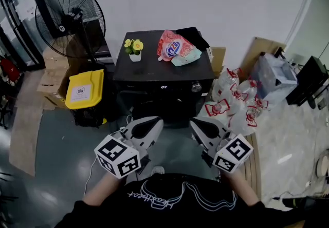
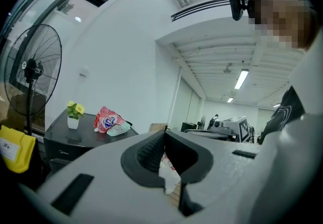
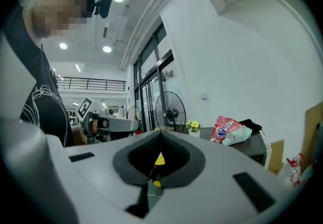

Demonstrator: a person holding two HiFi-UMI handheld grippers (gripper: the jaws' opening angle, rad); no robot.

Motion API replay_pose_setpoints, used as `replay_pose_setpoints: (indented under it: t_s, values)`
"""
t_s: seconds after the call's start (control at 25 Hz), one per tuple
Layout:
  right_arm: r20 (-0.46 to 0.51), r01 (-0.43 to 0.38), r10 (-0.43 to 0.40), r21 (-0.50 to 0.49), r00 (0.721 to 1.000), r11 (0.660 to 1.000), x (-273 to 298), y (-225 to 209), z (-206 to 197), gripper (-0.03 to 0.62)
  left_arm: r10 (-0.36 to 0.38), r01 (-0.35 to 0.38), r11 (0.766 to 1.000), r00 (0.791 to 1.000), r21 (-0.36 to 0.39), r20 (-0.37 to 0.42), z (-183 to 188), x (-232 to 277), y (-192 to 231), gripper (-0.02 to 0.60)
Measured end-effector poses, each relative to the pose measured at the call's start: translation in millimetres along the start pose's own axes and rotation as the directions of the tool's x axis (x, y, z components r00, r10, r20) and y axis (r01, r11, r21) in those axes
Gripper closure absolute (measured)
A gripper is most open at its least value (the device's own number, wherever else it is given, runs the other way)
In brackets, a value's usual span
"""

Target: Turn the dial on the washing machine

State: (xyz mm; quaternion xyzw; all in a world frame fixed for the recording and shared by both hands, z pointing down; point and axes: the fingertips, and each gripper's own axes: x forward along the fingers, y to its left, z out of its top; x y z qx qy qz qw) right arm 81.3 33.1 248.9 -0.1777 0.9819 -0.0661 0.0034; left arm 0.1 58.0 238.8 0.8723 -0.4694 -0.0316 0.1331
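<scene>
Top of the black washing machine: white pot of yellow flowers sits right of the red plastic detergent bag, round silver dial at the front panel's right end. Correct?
One error. The head view shows the white pot of yellow flowers left of the red plastic detergent bag, not right, on the black washing machine. The round silver dial is at the front panel's right end, as you said.

Washing machine (image 1: 154, 70): one stood far.
Dial (image 1: 196, 87): one.
Fan (image 1: 72, 16): one stood far left.
Yellow bin (image 1: 85, 88): one, left.
Flower pot (image 1: 134, 53): one.
Grippers: two were near, left gripper (image 1: 156, 123) and right gripper (image 1: 196, 125).
</scene>
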Motion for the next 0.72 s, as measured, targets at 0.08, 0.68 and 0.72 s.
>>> replay_pose_setpoints:
  t_s: [0.08, 0.68, 0.72]
  values:
    - [0.003, -0.001, 0.001, 0.003, 1.0, 1.0, -4.0, 3.0, 0.7, 0.591, 0.007, -0.007, 1.0, 1.0, 0.004, -0.001, 0.0, -2.9, -3.2, 0.577]
    - [-0.002, 0.013, -0.012, 0.031, 1.0, 0.999, -20.9, 2.0, -9.9, 0.591, 0.038, -0.038, 0.999, 0.999, -0.013, -0.012, -14.7, -5.9, -13.1, 0.577]
    - [-0.002, 0.012, -0.012, 0.032, 1.0, 0.999, -20.9, 2.0, -10.2, 0.591, 0.04, -0.04, 0.999, 0.999, -0.013, -0.013, -15.6, -5.7, -13.0, 0.577]
